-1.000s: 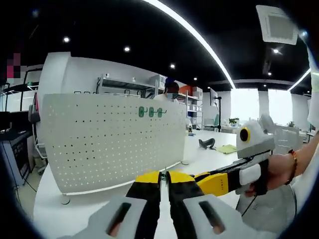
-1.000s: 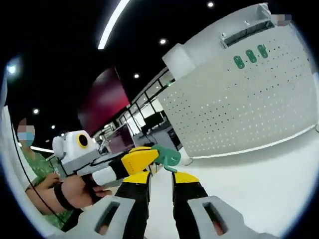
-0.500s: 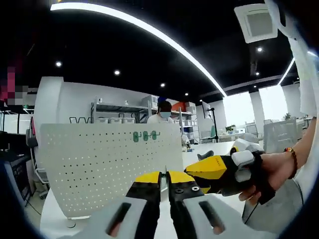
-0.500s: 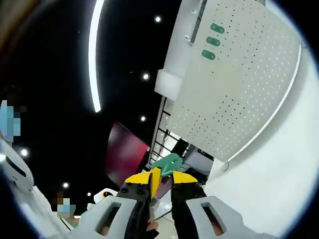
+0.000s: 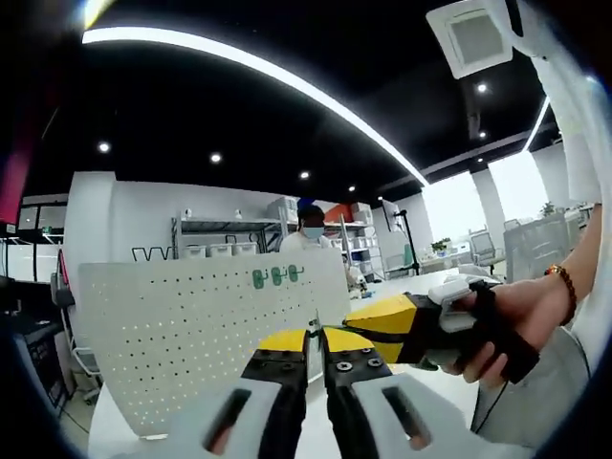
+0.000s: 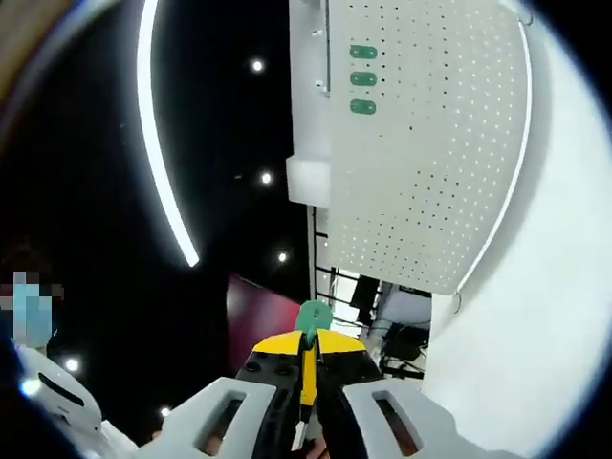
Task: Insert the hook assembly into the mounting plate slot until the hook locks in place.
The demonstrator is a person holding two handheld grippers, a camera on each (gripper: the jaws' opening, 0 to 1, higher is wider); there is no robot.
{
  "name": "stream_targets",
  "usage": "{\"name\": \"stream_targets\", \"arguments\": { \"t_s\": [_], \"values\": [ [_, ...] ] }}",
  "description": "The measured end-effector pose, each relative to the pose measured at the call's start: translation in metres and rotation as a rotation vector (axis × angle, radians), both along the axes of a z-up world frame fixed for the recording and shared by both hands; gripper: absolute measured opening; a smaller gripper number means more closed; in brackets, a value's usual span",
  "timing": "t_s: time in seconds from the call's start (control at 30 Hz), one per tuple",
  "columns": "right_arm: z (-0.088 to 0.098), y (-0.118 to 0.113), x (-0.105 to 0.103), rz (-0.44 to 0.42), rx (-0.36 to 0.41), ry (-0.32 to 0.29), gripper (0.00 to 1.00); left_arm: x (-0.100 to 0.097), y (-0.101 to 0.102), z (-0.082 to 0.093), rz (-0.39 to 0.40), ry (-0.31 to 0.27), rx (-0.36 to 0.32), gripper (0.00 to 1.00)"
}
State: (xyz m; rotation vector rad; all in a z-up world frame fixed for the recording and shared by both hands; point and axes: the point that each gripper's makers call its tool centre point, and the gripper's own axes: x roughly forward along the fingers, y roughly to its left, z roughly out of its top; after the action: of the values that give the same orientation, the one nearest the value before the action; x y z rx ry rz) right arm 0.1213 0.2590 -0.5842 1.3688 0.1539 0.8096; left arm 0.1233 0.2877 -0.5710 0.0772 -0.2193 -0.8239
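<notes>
You hold a hand-held gripper in each hand, raised in front of a white pegboard panel [image 5: 206,330] that stands upright on a white surface [image 6: 535,316]. In the right gripper view, your right hand-held gripper [image 6: 308,356] has its yellow-tipped jaws pressed together on a small green hook [image 6: 312,316], which sticks out just beyond the tips. The panel lies well apart from the hook, further off in the scene, and the view is rolled so the panel appears turned on its side. Three green hooks [image 6: 362,79] already sit in a row near one edge of the panel.

In the left gripper view, your left hand-held gripper [image 5: 314,341] has its jaws nearly together; something thin seems to stand up between the tips, but it is too small to name. The right hand-held gripper comes in from the right, held by your gloved hand [image 5: 502,320].

You appear to be in the carrying step: the hook is gripped but not yet at the panel. The next move likely calls for levelling the right hand-held gripper, bringing the hook to an open slot beside the row, and pushing until it locks.
</notes>
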Motion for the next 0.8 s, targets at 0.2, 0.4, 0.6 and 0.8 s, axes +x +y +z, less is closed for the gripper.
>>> {"name": "stream_targets", "arguments": {
  "t_s": [0.2, 0.4, 0.6, 0.8],
  "values": [
    [0.001, -0.001, 0.002, -0.039, -0.088, -0.042, 0.01, 0.005, -0.002, -0.005, 0.006, 0.055, -0.001, 0.06],
    [0.002, -0.001, 0.004, -0.107, -0.29, -0.153, 0.01, 0.008, -0.002, -0.009, 0.022, 0.087, 0.026, 0.16],
    [0.001, 0.004, 0.001, -0.124, -0.421, -0.218, 0.01, 0.008, -0.001, -0.009, 0.022, 0.079, 0.041, 0.04],
    [-0.006, 0.009, 0.0, -0.067, -0.421, -0.195, 0.02, 0.002, -0.002, -0.007, 0.01, 0.012, 0.073, 0.02]
  ]
}}
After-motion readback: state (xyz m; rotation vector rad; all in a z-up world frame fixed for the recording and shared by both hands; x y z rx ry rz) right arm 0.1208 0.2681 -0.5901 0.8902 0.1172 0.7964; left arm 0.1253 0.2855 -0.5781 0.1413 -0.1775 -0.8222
